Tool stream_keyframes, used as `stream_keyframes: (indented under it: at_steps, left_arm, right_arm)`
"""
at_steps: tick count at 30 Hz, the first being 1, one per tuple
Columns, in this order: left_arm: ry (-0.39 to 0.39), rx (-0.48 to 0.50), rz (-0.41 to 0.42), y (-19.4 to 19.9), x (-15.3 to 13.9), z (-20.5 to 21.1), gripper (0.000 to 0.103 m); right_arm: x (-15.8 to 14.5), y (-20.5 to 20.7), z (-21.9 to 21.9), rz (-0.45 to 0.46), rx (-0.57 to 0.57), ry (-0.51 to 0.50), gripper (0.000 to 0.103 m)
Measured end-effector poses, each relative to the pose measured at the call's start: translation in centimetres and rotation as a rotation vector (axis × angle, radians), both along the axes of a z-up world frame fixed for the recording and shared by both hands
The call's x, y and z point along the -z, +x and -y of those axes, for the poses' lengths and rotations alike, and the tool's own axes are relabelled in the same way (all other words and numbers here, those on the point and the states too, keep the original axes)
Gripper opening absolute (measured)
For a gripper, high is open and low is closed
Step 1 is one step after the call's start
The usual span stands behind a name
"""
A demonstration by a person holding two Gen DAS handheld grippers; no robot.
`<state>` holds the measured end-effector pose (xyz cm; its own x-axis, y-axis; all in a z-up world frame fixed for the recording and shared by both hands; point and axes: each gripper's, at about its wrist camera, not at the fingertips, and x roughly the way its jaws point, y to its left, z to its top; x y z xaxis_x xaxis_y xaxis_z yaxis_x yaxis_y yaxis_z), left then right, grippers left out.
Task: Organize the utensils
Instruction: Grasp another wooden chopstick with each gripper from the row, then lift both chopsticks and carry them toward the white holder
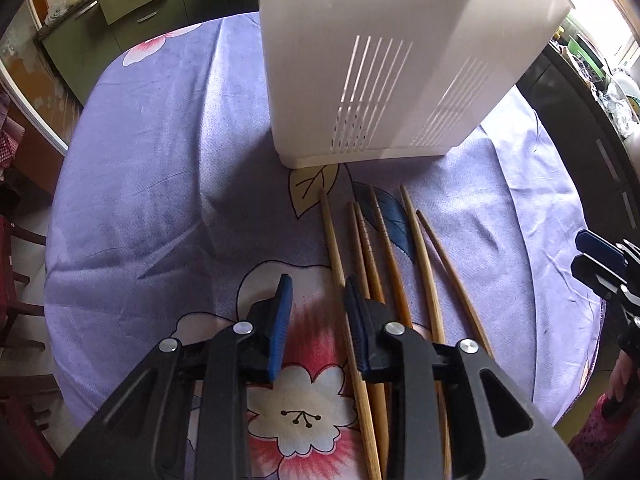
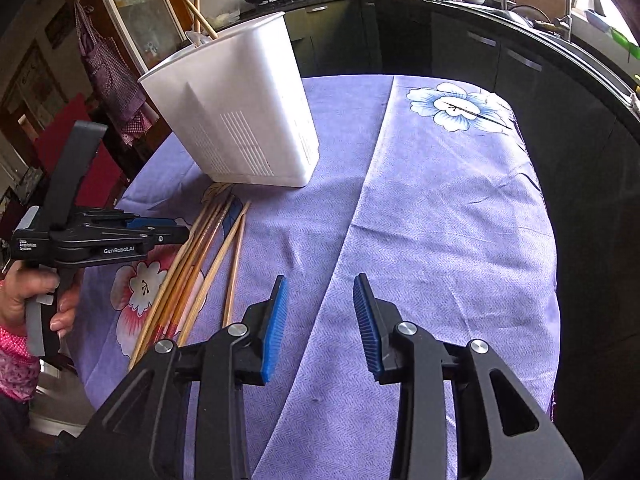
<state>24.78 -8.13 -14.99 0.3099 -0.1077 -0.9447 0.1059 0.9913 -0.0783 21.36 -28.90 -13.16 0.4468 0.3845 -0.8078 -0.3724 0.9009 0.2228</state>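
Six wooden chopsticks (image 1: 400,264) lie side by side on the worktop (image 1: 152,184), tips toward the white slotted holder (image 1: 384,80), back ends running to the near edge. The holder stands upright just beyond the tips, toward the far edge; in the right wrist view two chopsticks (image 2: 198,12) and a pale utensil stick out of its top.

Left hand-held gripper (image 1: 316,320) is low over the near edge, jaws partly spread; the leftmost chopstick passes between the pads, whether they touch it I cannot tell. Right hand-held gripper (image 2: 320,324) is spread, nothing between its pads, over bare purple floral cloth (image 2: 440,220) right of the chopsticks.

Open room: the worktop's whole right half and the left part beside the holder. Dark cabinets close along the right and far edges; chairs off the left edge.

Writing on the left hand-held gripper's body: "GenRobot.AI", "Data Acquisition System". A hand (image 2: 36,296) grips its handle.
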Motion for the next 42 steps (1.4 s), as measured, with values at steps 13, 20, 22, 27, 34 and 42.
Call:
stream_keyframes:
  at_steps: [13,20,22,27,34,42]
  left_arm:
    - [0.077,0.032,0.005,-0.6,-0.1,0.2,0.006]
    - [0.072,0.019,0.027,-1.7,-1.0,-1.6,0.006]
    - [0.074,0.021,0.026,-1.9,-1.0,-1.7,0.006]
    - [0.06,0.036,0.027,-2.3,-1.0,-2.0,0.006]
    - [0.048,0.047,0.027,-2.4,-1.0,-2.1,0.006]
    - [0.037,0.05,0.015,-2.1,-0.8,-2.2,0.006]
  right_arm:
    - [2.2,-0.8,-4.8,-0.029,-0.131,-0.05,0.035]
    - [2.8,-0.1,-9.9,-0.041,-0.219,-0.101,0.035]
    - [3.1,0.3,-10.8,-0.051,-0.225,-0.124,0.035]
    - [3.6,1.3,-11.8,-0.078,-0.219,-0.138,0.035]
    - [3.9,3.5,-11.3,-0.132,-0.186,-0.118,0.017]
    - [3.7,3.4,-11.9,-0.104,-0.222,-0.191,0.012]
